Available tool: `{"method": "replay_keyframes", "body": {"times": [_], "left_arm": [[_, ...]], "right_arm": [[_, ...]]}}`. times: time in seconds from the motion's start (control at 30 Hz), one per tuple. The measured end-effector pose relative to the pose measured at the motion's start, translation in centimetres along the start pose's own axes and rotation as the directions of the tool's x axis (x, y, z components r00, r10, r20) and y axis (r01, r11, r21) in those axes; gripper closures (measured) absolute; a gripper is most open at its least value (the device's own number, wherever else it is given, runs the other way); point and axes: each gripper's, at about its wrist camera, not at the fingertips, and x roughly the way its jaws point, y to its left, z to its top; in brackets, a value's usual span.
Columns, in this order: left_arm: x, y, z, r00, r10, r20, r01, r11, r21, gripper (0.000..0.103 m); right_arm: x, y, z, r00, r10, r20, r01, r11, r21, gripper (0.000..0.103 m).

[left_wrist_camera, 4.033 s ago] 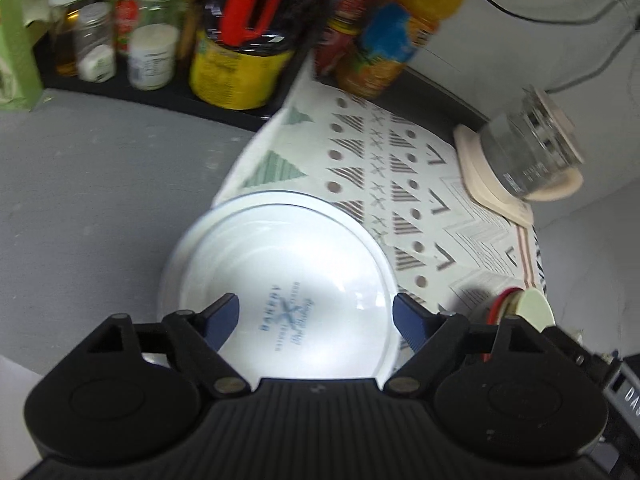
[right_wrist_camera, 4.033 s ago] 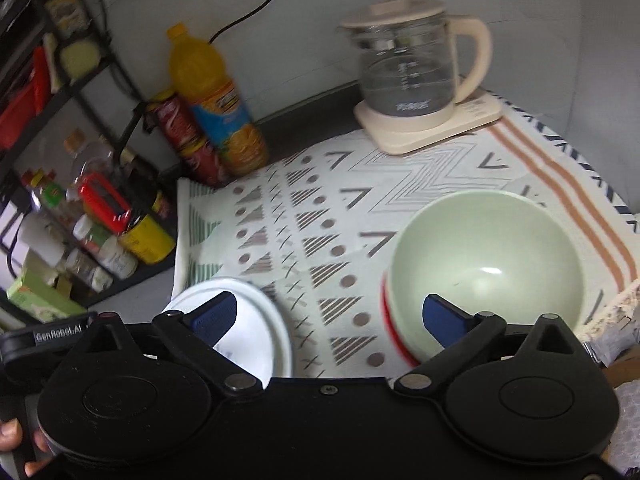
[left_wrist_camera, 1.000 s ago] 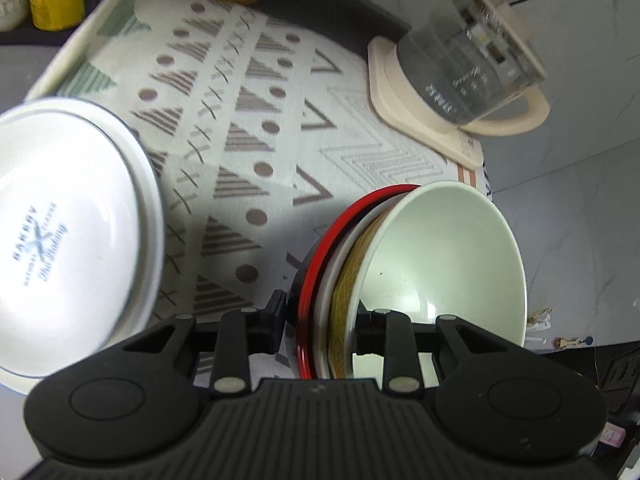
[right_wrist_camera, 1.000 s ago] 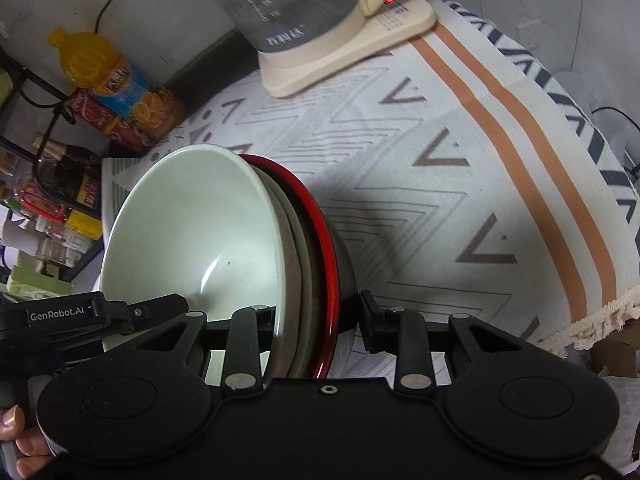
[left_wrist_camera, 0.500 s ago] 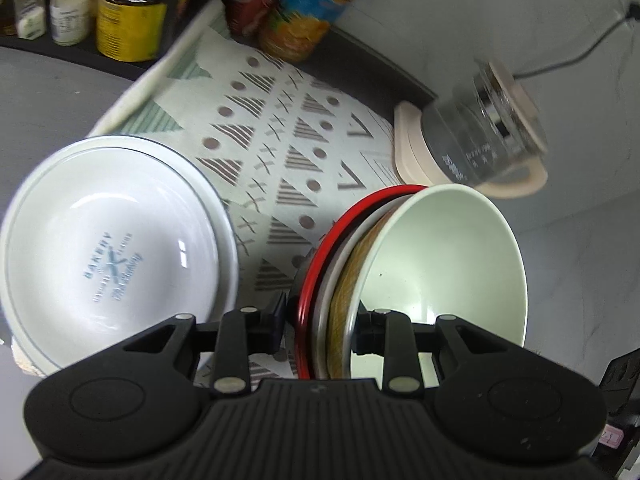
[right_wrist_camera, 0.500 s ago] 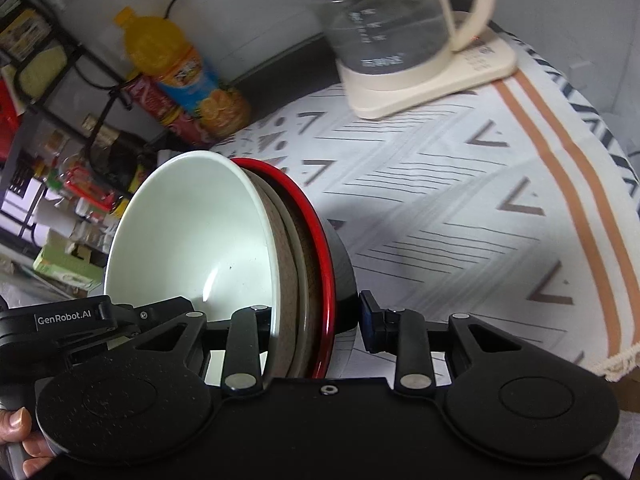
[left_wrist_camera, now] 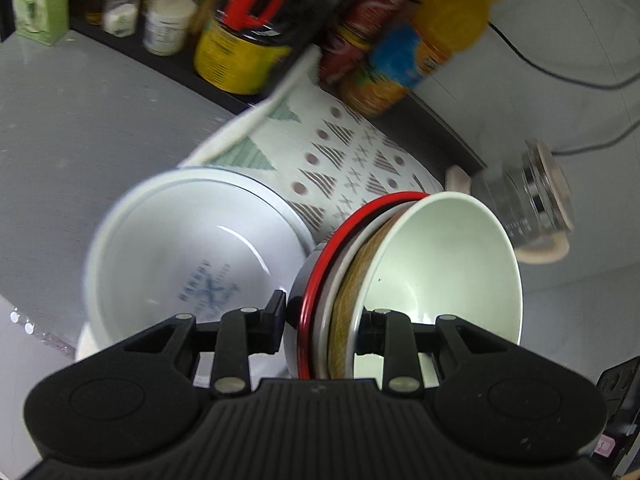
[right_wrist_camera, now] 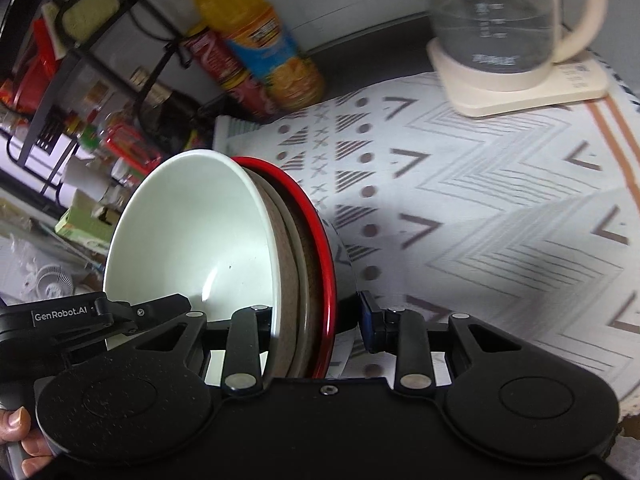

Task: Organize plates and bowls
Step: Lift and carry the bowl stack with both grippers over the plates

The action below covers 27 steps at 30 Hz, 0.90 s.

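1. The nested stack of bowls point(left_wrist_camera: 400, 280) is off the patterned cloth point(right_wrist_camera: 500, 220) and on the move; a second ago it hung over the middle of the cloth, and now the white bowl point(left_wrist_camera: 192, 256) at the cloth's left end sits just beside it in the left view; by my reading the stack is heading over to join that white bowl.
2. The glass kettle point(right_wrist_camera: 504, 24) has slid back toward the far edge of both views; the bottles and jars of the rack have come up close in the left view; everything is blurred, so the carry is in full swing.
3. The left gripper point(left_wrist_camera: 320, 316) pinches the stack's near rim, fingers narrowed onto the red rim on one side and the pale green inside on the other.
4. The right gripper point(right_wrist_camera: 316, 320) clamps the opposite rim the same way, one finger inside the green bowl, the other against the dark outer wall; the stack rides tilted between the two.
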Motion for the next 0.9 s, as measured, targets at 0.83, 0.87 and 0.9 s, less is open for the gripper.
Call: {"method": "replay_keyframes", "body": {"times": [0.83, 0.87, 0.9], "left_arm": [[-0.9, 9.4, 1.8, 0.995, 0.097, 0.009, -0.095, 0.986, -0.135, 0.074], [-0.8, 9.6, 1.9, 0.995, 0.098, 0.007, -0.096, 0.986, -0.136, 0.074], [-0.7, 9.8, 1.9, 0.995, 0.099, 0.006, -0.097, 0.986, -0.137, 0.074]], "right_arm": [[7.7, 8.2, -1.1, 0.988, 0.031, -0.152, -0.046, 0.994, -0.102, 0.072], [7.9, 8.3, -1.2, 0.987, 0.028, -0.158, -0.045, 0.994, -0.103, 0.072], [8.0, 8.4, -1.3, 0.987, 0.026, -0.161, -0.043, 0.993, -0.106, 0.072]]}}
